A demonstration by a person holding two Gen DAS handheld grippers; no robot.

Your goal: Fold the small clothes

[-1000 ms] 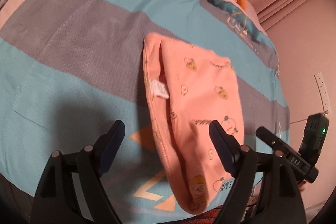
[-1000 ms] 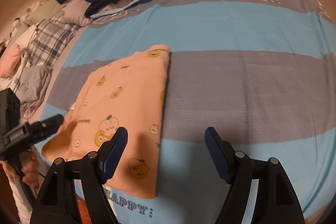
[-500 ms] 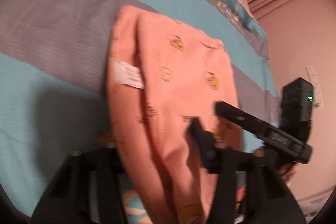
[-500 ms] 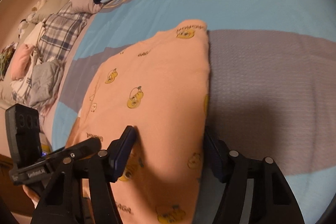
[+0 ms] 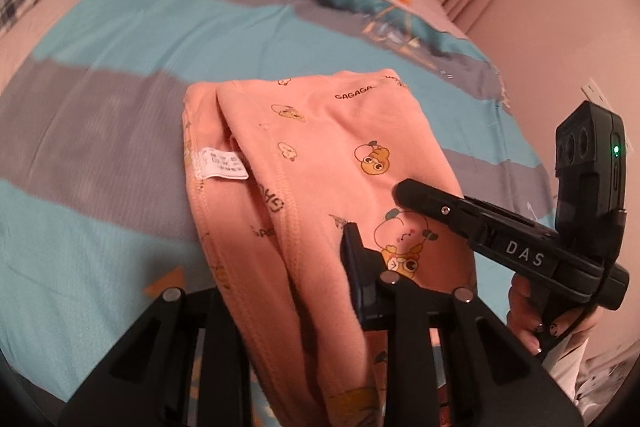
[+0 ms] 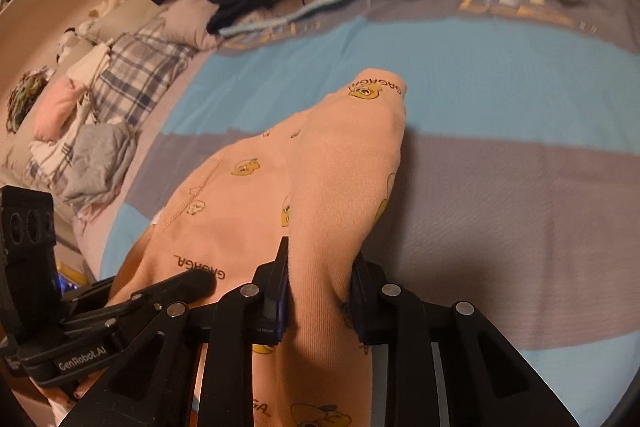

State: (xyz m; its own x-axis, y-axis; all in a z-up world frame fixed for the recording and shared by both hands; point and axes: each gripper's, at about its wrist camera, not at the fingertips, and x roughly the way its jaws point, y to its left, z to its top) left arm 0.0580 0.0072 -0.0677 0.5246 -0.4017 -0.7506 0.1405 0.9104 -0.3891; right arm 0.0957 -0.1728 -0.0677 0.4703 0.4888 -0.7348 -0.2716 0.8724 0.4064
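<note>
Striped bedspread (image 6: 500,187) lies bare beyond the pink garment (image 5: 320,155), both grippers (image 5: 320,291) (image 6: 320,291) having just clamped its near edge.

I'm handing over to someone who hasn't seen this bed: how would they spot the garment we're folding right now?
Start from the bedspread with its wide blue and grey stripes. Near its closest edge, both the left gripper and the right gripper are clamped on a peach-pink garment. Unlike the white, plaid and grey laundry piled elsewhere, it carries small yellow cartoon ducks, "GAGAGA" lettering and a white care label.
</note>
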